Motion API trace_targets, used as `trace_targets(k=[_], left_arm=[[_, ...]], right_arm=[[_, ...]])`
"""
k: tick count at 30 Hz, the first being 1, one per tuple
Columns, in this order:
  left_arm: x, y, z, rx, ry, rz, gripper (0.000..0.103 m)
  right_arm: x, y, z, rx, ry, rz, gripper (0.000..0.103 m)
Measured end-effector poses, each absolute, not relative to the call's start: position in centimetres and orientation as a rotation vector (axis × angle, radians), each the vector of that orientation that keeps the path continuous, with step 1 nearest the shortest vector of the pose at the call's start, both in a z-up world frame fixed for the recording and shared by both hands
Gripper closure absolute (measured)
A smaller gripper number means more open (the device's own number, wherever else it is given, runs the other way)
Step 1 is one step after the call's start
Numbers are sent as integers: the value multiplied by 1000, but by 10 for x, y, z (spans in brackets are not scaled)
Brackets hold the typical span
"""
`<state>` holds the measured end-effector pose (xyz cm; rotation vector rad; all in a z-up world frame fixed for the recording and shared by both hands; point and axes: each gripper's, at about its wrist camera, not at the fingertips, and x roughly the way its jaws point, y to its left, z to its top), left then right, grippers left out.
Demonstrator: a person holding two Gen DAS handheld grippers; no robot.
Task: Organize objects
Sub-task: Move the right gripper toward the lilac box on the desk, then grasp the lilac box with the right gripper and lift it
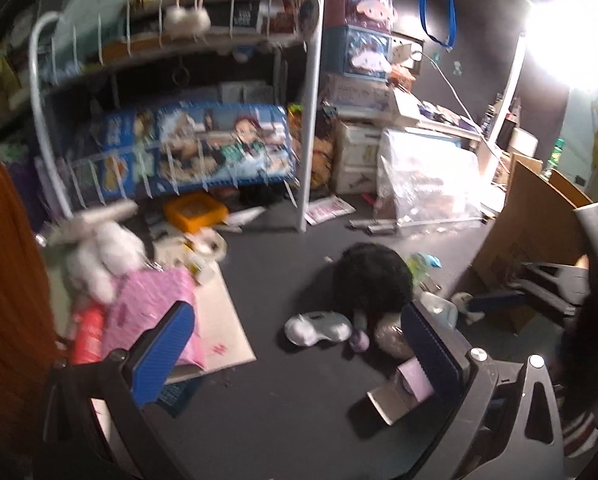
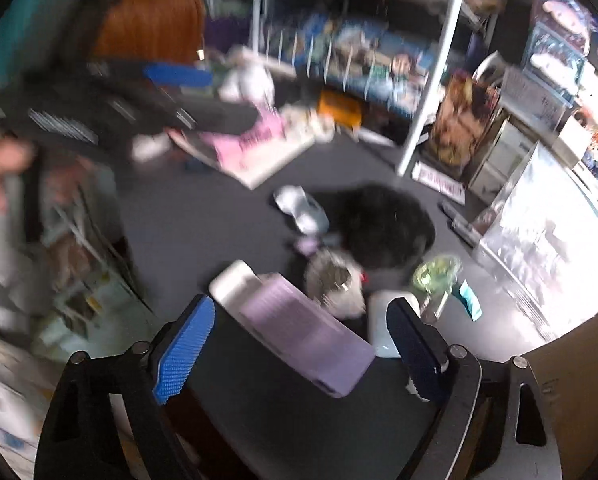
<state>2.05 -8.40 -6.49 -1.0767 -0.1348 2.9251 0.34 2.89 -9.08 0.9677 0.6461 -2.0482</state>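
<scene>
While both views are smeared by blur, a dark floor (image 1: 275, 264) can be made out, with clutter packed along its edges and a bare patch at the centre of each frame. In the left wrist view the left gripper (image 1: 295, 350) is seen at the bottom with its jaws spread wide and nothing between the pads; bare floor shows through the gap. A black furry heap (image 1: 373, 280) lies just right of centre, with a white slipper-like object (image 1: 317, 328) touching its lower left side. To the left, a pink patterned box (image 1: 151, 304) rests on a flat white board (image 1: 227, 328), whose lower right corner juts into the open floor. A white plush toy (image 1: 103, 256) sits above the pink box. A white shelf post (image 1: 313, 120) stands on the floor at upper centre, and a brown cardboard box (image 1: 539, 216) closes off the right edge.

In the right wrist view the right gripper (image 2: 303, 344) is seen at the bottom, released, its pads apart. A lavender box (image 2: 307, 324) lies on the floor between the fingers (whether a pad touches it cannot be told), angled from upper left to lower right. Just beyond its far end a grey fluffy object (image 2: 335, 280) sits against the black heap. At the upper left of this view the other gripper is visible, held by a hand (image 2: 3, 172).
</scene>
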Motion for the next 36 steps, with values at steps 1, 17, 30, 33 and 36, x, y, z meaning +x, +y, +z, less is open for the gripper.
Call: trace_targets(k=[1,17,30,33,36], left_arm=[[20,-84,-68,-1082,-148,2905,0],[12,-73,-91,-1162,-118,2792,0],[13,-65,-101,-1237,-151,2670,1],[14,-59,-96,-1218,-180,2617,8],[15,-56,-84,-1166,-243,2552,17]], right_arm=[[-1,30,-99,984,671,-2053,17],[2,44,-125,1136,599,-1852,52],[9,30,-124,1037,590,-1967,70],[15,27,-106,975,567,-1964,70],[22,23,-83,898,555,-1981,70]])
